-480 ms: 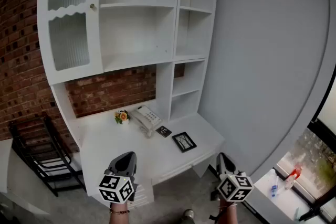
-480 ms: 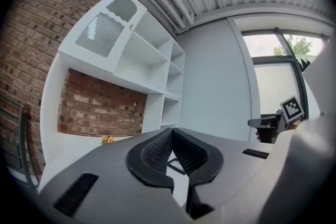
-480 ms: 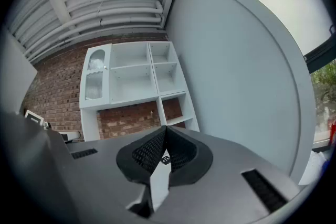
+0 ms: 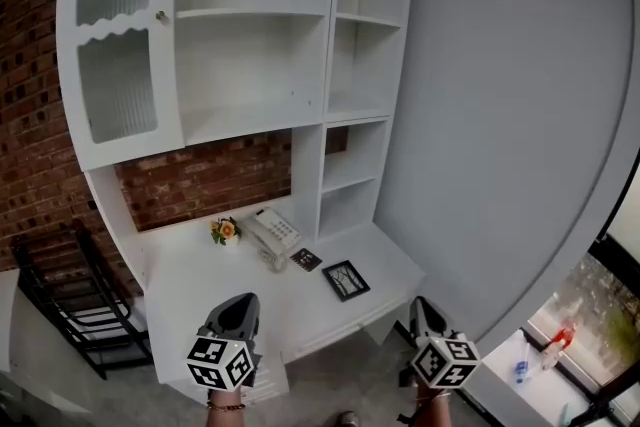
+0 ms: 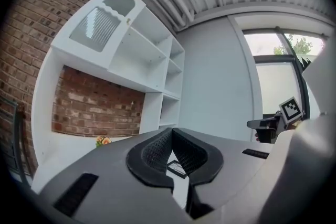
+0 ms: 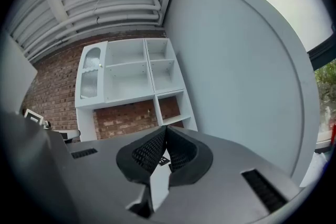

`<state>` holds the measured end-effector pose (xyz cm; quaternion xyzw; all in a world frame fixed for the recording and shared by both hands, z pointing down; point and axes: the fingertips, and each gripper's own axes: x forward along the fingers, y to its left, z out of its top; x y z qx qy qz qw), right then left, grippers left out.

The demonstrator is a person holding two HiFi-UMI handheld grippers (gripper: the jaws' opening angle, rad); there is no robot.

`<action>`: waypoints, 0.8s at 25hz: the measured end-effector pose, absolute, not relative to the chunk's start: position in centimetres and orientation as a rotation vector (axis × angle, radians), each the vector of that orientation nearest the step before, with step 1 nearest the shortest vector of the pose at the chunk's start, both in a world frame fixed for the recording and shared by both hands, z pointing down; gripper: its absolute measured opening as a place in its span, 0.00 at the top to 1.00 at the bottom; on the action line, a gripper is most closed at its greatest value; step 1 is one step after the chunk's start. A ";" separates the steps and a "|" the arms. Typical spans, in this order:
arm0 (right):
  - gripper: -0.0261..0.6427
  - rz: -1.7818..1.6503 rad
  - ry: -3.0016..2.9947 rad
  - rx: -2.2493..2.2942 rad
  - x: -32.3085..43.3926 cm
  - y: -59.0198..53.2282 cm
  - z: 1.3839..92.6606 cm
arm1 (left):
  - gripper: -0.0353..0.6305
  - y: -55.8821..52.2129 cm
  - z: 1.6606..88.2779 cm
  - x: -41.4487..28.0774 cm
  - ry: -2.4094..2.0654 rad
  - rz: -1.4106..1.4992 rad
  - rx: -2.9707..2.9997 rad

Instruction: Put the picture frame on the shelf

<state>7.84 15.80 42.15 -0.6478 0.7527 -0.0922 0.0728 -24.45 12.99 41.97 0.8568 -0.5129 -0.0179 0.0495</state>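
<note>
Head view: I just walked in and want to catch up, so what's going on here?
A person stands before a white desk with a shelf unit above it, holding a gripper in each hand. The left gripper and the right gripper both have their jaws shut on nothing and hang short of the desk. The picture frame lies flat on the desk, right of a telephone and some flowers. It has not been picked up yet.

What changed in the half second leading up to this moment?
Only the head view drifted: the shelf unit sits slightly further left in the picture. Nothing was taken hold of or let go. The picture frame still lies flat on the desk, and the left hand-held gripper and right hand-held gripper stay shut and empty.
</note>
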 end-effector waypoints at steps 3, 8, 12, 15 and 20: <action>0.96 -0.286 2.257 -1.921 8.2 14.7 42.1 | 0.94 12.0 41.9 -23.9 -1.553 -0.080 2.605; 0.70 -0.302 2.352 -1.789 7.8 12.8 42.5 | 0.78 10.7 42.1 -22.3 -1.504 -0.140 2.607; 0.13 -0.255 2.431 -1.668 6.4 10.7 42.3 | 0.19 9.0 42.4 -20.6 -1.407 -0.172 2.614; 0.10 -0.255 2.467 -1.680 6.4 9.0 43.3 | 0.09 7.9 43.6 -19.1 -1.398 -0.085 2.632; 0.10 -0.323 2.459 -1.635 7.8 5.7 43.9 | 0.09 5.4 45.5 -16.4 -1.336 0.007 2.639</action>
